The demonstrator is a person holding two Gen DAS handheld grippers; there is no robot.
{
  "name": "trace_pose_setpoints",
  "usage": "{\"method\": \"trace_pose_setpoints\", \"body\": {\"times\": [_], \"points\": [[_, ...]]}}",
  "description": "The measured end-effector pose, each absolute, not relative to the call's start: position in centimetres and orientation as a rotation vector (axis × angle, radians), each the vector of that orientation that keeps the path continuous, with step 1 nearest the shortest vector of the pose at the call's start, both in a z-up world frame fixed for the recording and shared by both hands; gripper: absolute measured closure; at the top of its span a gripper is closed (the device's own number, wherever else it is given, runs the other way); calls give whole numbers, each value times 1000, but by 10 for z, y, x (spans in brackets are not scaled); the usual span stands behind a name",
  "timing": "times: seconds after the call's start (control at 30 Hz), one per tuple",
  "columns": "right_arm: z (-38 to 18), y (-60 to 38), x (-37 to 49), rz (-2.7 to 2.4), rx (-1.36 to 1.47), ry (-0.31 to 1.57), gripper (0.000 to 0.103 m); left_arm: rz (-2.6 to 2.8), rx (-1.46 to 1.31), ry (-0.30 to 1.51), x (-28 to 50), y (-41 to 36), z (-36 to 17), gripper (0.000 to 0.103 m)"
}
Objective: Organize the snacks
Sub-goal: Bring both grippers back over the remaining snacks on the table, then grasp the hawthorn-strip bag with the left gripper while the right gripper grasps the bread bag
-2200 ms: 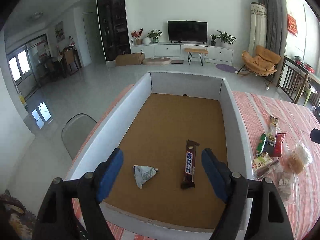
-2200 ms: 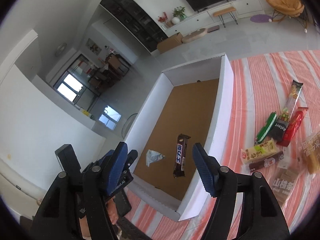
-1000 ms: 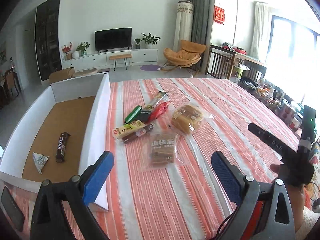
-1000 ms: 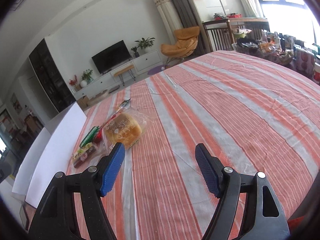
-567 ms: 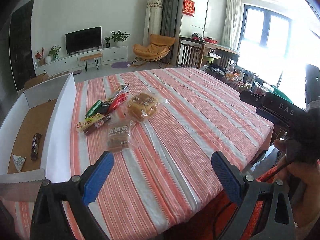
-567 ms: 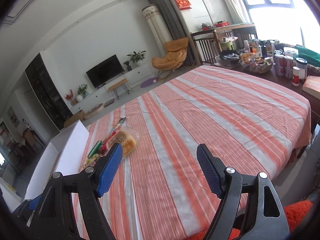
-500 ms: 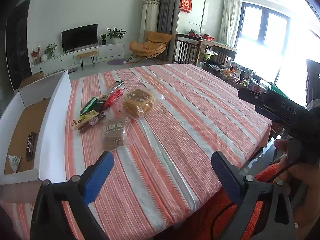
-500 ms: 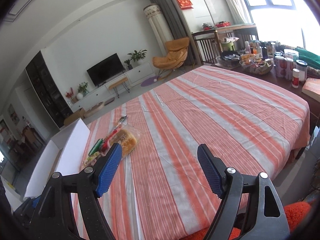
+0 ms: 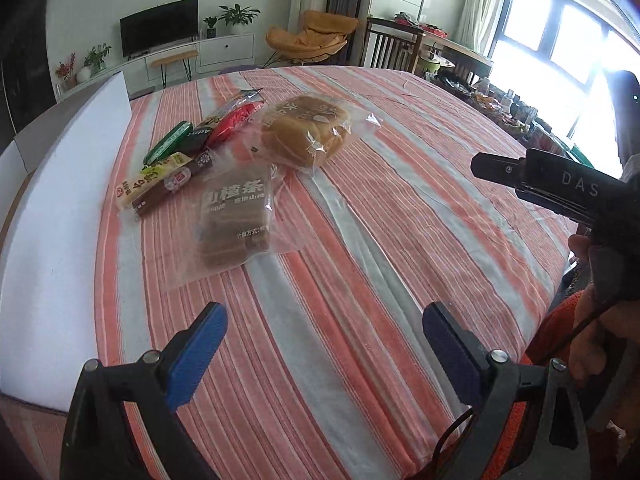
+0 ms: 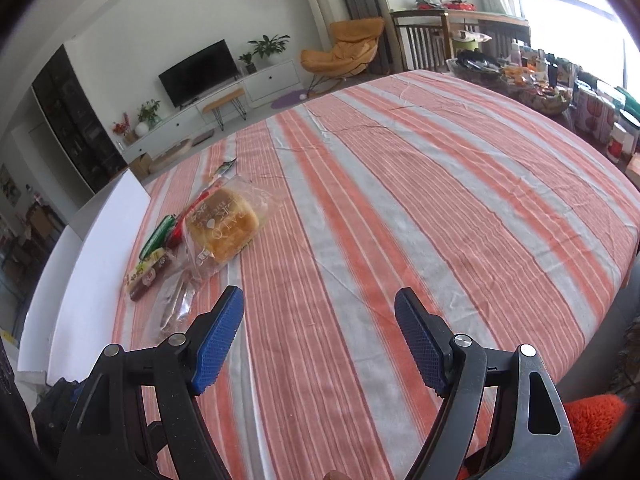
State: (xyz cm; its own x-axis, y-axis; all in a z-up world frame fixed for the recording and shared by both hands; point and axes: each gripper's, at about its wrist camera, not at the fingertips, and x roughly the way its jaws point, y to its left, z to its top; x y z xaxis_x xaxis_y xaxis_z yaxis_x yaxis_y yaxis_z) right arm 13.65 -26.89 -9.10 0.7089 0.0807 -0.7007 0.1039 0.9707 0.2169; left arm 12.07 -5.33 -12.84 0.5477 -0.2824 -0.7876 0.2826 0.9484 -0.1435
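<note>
The left tongs (image 9: 320, 340) stand released, blue pads wide apart with nothing between them, hovering over the orange-and-grey striped cloth of the bench (image 9: 400, 200). The right tongs (image 10: 318, 340) are likewise released and empty above bare cloth.

Just ahead of the left tongs lies the clear flat bag of brown hawthorn strips (image 9: 234, 220). Beyond it, touching its far edge, sits the round golden bun in clear wrap (image 9: 304, 132). To their left is a cluster: a yellow-and-brown wrapped bar (image 9: 160, 184), a green stick pack (image 9: 168, 142) and a red foil pack (image 9: 232, 120). The tall white foam-board box (image 9: 60, 200) stands alongside, its near wall just beside the snacks.

The step in hand appears to be reaching for the next snack, probably the hawthorn bag as the nearest. It would go best if the left tongs came down across the bag's narrow width, pinching the strips and not only loose film, which could slip. The right tongs might take the bun, gently, since it looks soft.

Compared with the earlier frames, both tongs have swung from above the box, where a chocolate bar and a small pouch lay, to the bench side. The left tongs have dropped closer to the pile.
</note>
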Motion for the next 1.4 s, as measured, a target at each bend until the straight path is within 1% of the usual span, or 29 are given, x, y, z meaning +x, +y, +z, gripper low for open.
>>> {"method": "trace_pose_setpoints", "body": {"times": [0.1,0.23,0.4,0.57,0.8,0.93,1.03,1.1,1.23,1.33,1.4], "points": [[-104,-269,146,-31,202,803,22,-290,-27,975,130,-51,-149,6],[-125,-274,155,-41,217,837,22,-235,54,951,132,-56,-164,6],[-142,-282,166,-51,285,878,22,-207,87,925,128,-61,-164,6],[-146,-282,168,-47,291,878,22,-172,36,913,130,-53,-162,6],[-143,-273,160,4,186,927,22,-156,15,903,132,-51,-163,4],[-147,-272,161,20,113,986,23,-170,16,906,132,-51,-164,2],[-148,-268,166,25,51,1028,22,-174,0,900,132,-50,-164,2],[-150,-263,167,32,-7,1045,21,-171,6,902,133,-51,-164,1],[-152,-265,158,60,-9,993,18,-189,-19,900,133,-49,-164,1],[-154,-265,154,65,-19,963,16,-211,-63,963,137,-43,-159,1],[-154,-266,151,69,-13,946,16,-222,-128,973,147,-35,-146,2]]}}
